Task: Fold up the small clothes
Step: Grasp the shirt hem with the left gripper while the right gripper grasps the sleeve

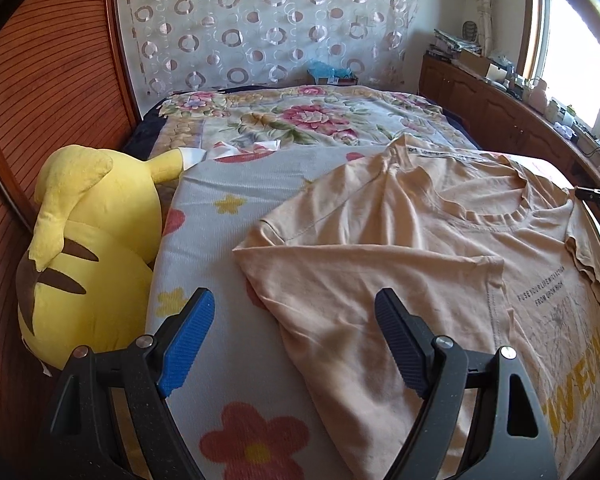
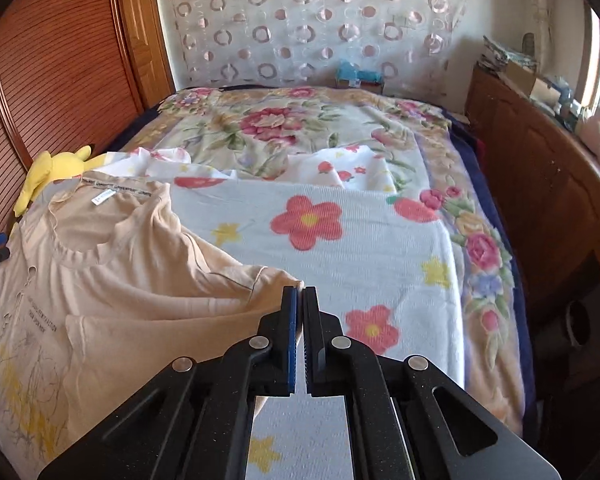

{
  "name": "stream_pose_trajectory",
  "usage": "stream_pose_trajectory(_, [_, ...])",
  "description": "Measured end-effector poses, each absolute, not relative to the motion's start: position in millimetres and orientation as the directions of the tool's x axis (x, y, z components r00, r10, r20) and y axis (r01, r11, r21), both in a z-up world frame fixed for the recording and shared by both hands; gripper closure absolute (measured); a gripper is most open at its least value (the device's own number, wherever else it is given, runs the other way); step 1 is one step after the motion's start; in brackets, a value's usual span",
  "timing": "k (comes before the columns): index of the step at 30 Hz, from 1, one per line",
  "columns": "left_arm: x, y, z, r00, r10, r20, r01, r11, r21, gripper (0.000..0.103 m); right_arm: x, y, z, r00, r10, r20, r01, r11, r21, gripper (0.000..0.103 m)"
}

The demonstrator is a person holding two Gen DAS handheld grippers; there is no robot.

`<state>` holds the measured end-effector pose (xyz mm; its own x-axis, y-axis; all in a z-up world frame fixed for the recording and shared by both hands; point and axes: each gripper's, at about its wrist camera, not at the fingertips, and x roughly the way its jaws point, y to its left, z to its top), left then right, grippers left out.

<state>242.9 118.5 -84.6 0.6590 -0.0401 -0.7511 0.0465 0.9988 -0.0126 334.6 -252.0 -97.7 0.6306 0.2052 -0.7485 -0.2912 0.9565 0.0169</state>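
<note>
1. Left wrist view: the left gripper (image 1: pixel 294 300) stands wide apart with nothing between its pads; the blue finger (image 1: pixel 186 344) is over the flowered blanket (image 1: pixel 236 216) and the dark one over the T-shirt (image 1: pixel 400 248).
2. The peach T-shirt lies on the blanket on the bed, front up, collar toward the far end, its near sleeve folded in across the chest (small dark print and yellow letters show toward the right edge).
3. A yellow plush toy (image 1: pixel 88 248) lies just beside the blanket's left edge, against the wooden wardrobe (image 1: pixel 52 80).
4. A long wooden cabinet (image 1: pixel 500 108) runs along the right wall under the window, its top crowded with boxes and small items too small to name.
5. A tip of the other gripper shows at the far right edge.
6. Right wrist view: the right gripper (image 2: pixel 299 292) is closed tight, pinching the sleeve edge of the T-shirt (image 2: pixel 120 272), which is lifted slightly off the blanket (image 2: pixel 360 240) at that point.
7. The shirt fills the lower left; the plush toy (image 2: pixel 52 172) peeks out beyond its collar.
8. A blue object (image 2: pixel 356 72) sits at the far end of the bed (whether it is a box, I cannot tell).
</note>
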Motion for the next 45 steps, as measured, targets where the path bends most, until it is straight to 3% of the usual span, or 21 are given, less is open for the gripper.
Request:
stream_pose_trajectory(6, [257.6,125.1,-88.8,0.638,-0.05,-0.769,0.045,0.999,-0.027,0.02,342.2,-246.2,-111.1,0.613,0.207,-0.762,-0.314,0.949,0.005,0.1])
stream_pose_trajectory(9, [262.1,126.8,-90.2,0.627,-0.076,-0.775,0.058,0.997,-0.051,0.021,337.4,-250.8,-106.2,0.625,0.174,-0.761,-0.31,0.95,-0.038,0.085])
stream_pose_trajectory(11, [263.7,128.4,-89.1,0.632,-0.093,-0.77,0.063,0.996,-0.069,0.024,339.1,-253.0,-105.0,0.628,0.162,-0.761,-0.299,0.953,-0.044,0.066])
stream_pose_trajectory(14, [265.1,130.4,-88.3,0.635,-0.105,-0.765,0.065,0.994,-0.082,0.028,334.3,-255.9,-101.1,0.629,0.174,-0.758,-0.303,0.953,-0.032,0.058])
stream_pose_trajectory(20, [272.7,137.7,-89.4,0.634,-0.105,-0.766,0.052,0.994,-0.093,0.032,319.6,-256.1,-101.4,0.61,0.214,-0.763,-0.33,0.944,0.001,0.052])
stream_pose_trajectory(33, [285.1,137.7,-94.1,0.62,-0.125,-0.774,0.066,0.992,-0.108,0.034,326.0,-241.0,-109.0,0.604,0.232,-0.762,-0.364,0.931,-0.005,0.052])
stream_pose_trajectory(35, [285.0,135.1,-93.6,0.624,-0.137,-0.769,0.079,0.991,-0.112,0.044,327.7,-239.4,-109.4,0.605,0.224,-0.764,-0.368,0.93,-0.018,0.052])
stream_pose_trajectory(38, [285.8,128.2,-91.9,0.613,-0.173,-0.771,0.111,0.985,-0.132,0.072,329.9,-240.4,-109.4,0.601,0.238,-0.763,-0.379,0.925,-0.01,0.054])
stream_pose_trajectory(39, [286.1,126.2,-91.7,0.61,-0.18,-0.772,0.118,0.984,-0.136,0.075,330.6,-239.5,-109.4,0.599,0.244,-0.763,-0.386,0.922,-0.008,0.056])
stream_pose_trajectory(41, [286.0,121.9,-90.7,0.606,-0.192,-0.772,0.133,0.981,-0.14,0.086,331.3,-239.5,-109.1,0.593,0.256,-0.763,-0.399,0.917,-0.002,0.066])
stream_pose_trajectory(42, [285.7,119.4,-89.2,0.604,-0.209,-0.769,0.145,0.978,-0.152,0.087,331.1,-237.8,-108.8,0.589,0.261,-0.765,-0.406,0.914,-0.001,0.071])
stream_pose_trajectory(44, [282.5,113.3,-82.8,0.611,-0.241,-0.754,0.167,0.97,-0.175,0.092,330.4,-233.4,-108.1,0.573,0.282,-0.769,-0.436,0.9,0.005,0.092])
stream_pose_trajectory(45, [279.3,106.6,-76.9,0.621,-0.255,-0.741,0.187,0.967,-0.176,0.095,329.6,-230.5,-107.8,0.571,0.285,-0.77,-0.446,0.895,0.0,0.094])
